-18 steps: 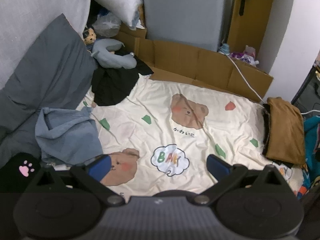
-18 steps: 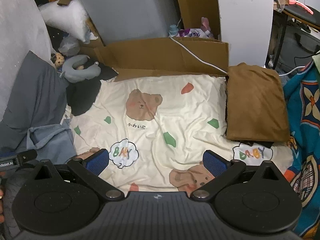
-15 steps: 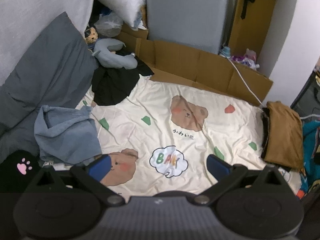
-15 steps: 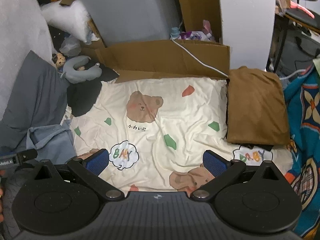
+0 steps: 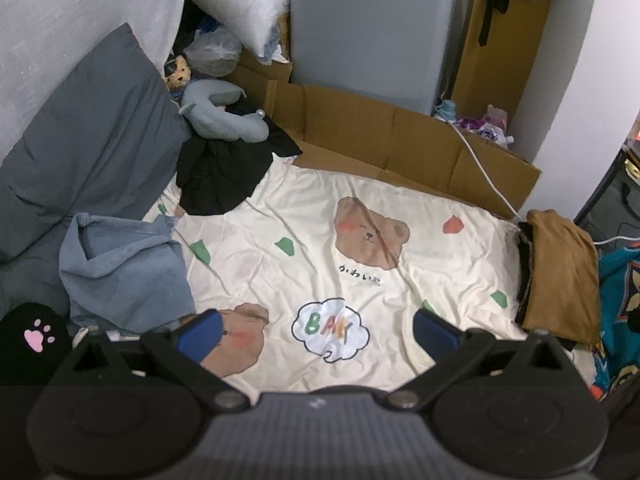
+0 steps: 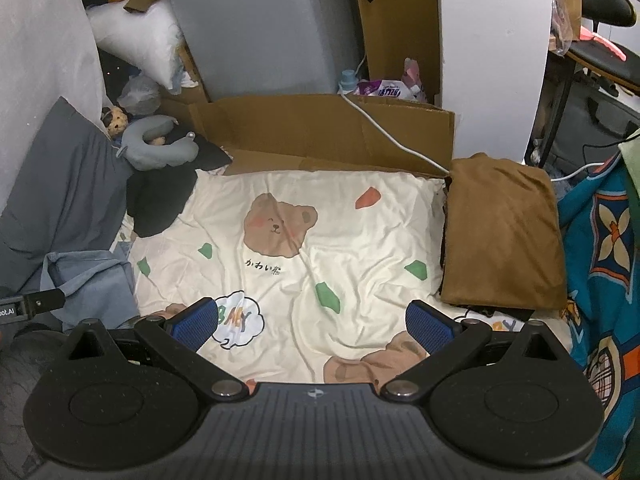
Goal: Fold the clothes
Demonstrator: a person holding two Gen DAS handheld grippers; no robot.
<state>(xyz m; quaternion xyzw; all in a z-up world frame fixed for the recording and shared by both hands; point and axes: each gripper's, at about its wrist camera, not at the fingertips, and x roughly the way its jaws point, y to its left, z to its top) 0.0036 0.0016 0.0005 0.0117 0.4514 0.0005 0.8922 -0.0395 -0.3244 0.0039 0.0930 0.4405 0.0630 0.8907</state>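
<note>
A bedroom folding session, seen from two handheld grippers hovering over a cream bear-print sheet (image 5: 360, 208). At far left, a crumpled blue garment (image 5: 120, 272) lies bunched against a grey pillow (image 5: 88, 148), just beside the sheet's edge; it looks like soft, limp woven cloth, light enough to lift by one edge but sure to sag and drag unless taken at two points (a hem or the shoulder corners would be the likeliest holds, though its outline is too rumpled to tell which end is which). Behind it, a black garment (image 5: 220, 176) sprawls in a loose heap under a grey neck pillow (image 5: 224, 116), equally floppy by the look of it. The left gripper (image 5: 316, 330) and the right gripper (image 6: 312, 320) both stand with jaws spread wide and nothing between them. At right, a brown garment (image 6: 500, 236) rests as a neat flat rectangle atop something dark at the sheet's edge, already lying folded; its nap looks plush and thicker. Whether the two loose pieces await folding cannot be settled from this scene alone.
</note>
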